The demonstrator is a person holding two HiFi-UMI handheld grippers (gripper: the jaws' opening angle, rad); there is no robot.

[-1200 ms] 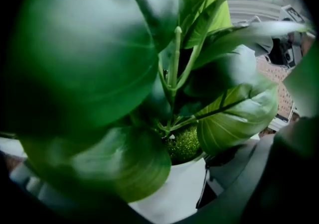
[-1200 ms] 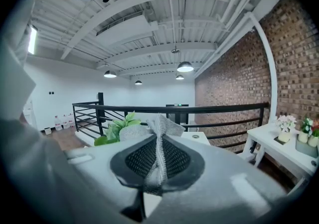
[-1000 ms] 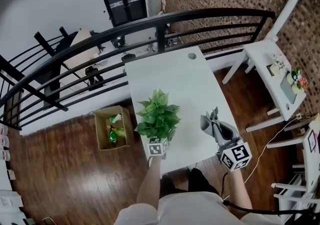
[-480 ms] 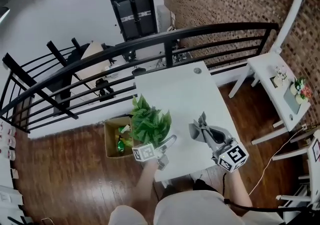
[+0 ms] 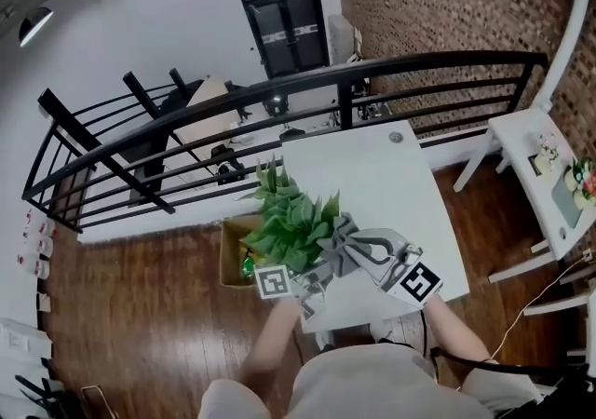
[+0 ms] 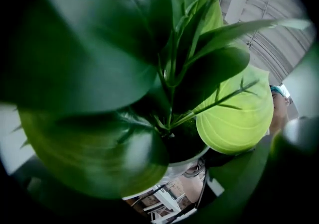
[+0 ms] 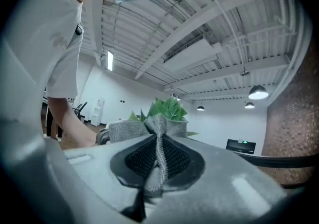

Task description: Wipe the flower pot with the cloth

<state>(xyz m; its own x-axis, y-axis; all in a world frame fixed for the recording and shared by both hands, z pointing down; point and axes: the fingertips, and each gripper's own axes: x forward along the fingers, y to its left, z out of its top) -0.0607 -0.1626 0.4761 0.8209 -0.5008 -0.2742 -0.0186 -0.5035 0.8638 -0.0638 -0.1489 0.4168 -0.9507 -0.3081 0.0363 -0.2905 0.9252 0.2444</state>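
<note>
**R gripper** [image 5: 372, 257]: jaws drawn together on the cloth [image 5: 343, 252]. In the right gripper view a grey knit fold is pinched btwn the ribbed pads, and the rest is bunched in a wad just past the tips.

**L gripper** [image 5: 296, 285]: the left gripper view is crowded w/ leaves [image 6: 149, 68]. The white rim of the flower pot [image 6: 185, 165] sits close before the camera, and the jaws don't show apart from the foliage. In the head view the pot rides clear of the table [image 5: 382, 175] at this gripper, so it reads as clamped on the pot.

**Key relation:** the pot lies ahead of the R gripper and to its left, at the near-left corner of the table. The cloth wad is up against the plant's right side. Whether it touches the pot wall or only foliage can't be told.

**Axis (judged):** the pot is tilted, base toward the person and leaves fanning away.

**Nearer arm:** the R gripper is the only one free to wipe; the L is the holder.

**Next (judged):** the R gripper must get the wad lower, under the leaves and onto the pot wall, then stroke round it.

**Surrounds:** cardboard box [image 5: 233, 254] on the floor under the plant's left side; railing [image 5: 186, 119] beyond the table.
</note>
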